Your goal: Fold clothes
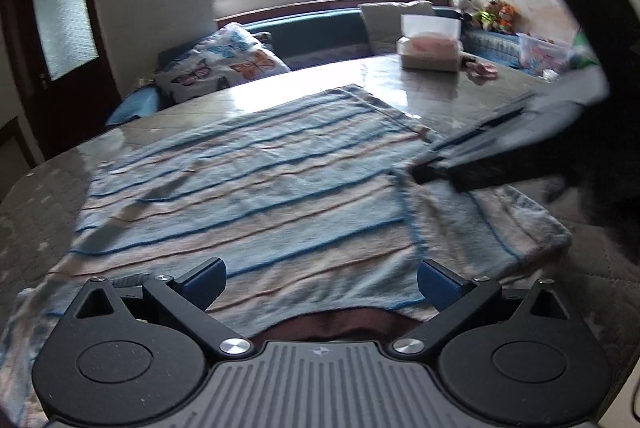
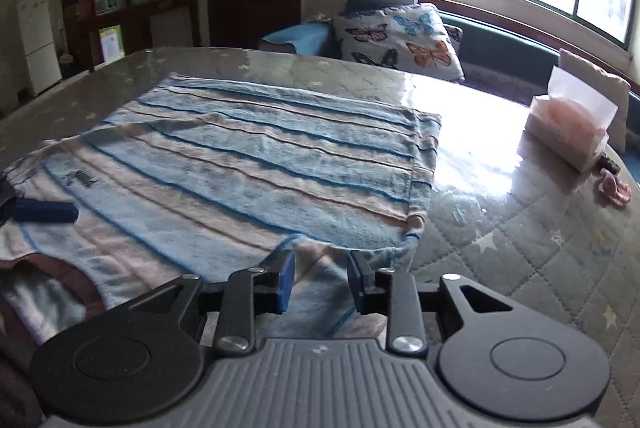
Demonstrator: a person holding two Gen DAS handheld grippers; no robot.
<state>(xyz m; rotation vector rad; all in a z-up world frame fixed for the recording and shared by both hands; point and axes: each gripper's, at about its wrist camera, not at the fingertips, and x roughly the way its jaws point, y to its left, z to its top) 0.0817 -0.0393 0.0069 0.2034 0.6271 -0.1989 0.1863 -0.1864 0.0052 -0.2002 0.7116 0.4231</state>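
**Jaws apart on both grippers, nothing clamped**

Left gripper [image 1: 322,282] jaws wide apart, hovering over the near edge of the striped shirt [image 1: 256,188]. Right gripper [image 2: 320,282] jaws apart with a narrower gap, folded shirt hem just beyond the tips, no pad contact visible. Shirt lies flat on the quilt-patterned surface [image 2: 520,228], right side folded inward. Tissue box [image 2: 568,132] well apart, beyond the shirt's far right corner.

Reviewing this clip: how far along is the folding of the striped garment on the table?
Done: the striped garment lies flat on the table, its right side already folded inward. In hand: nothing visibly gripped; the right gripper hovers open over that fold's edge, and the left gripper is open near the collar. Left: the other side and the final fold.
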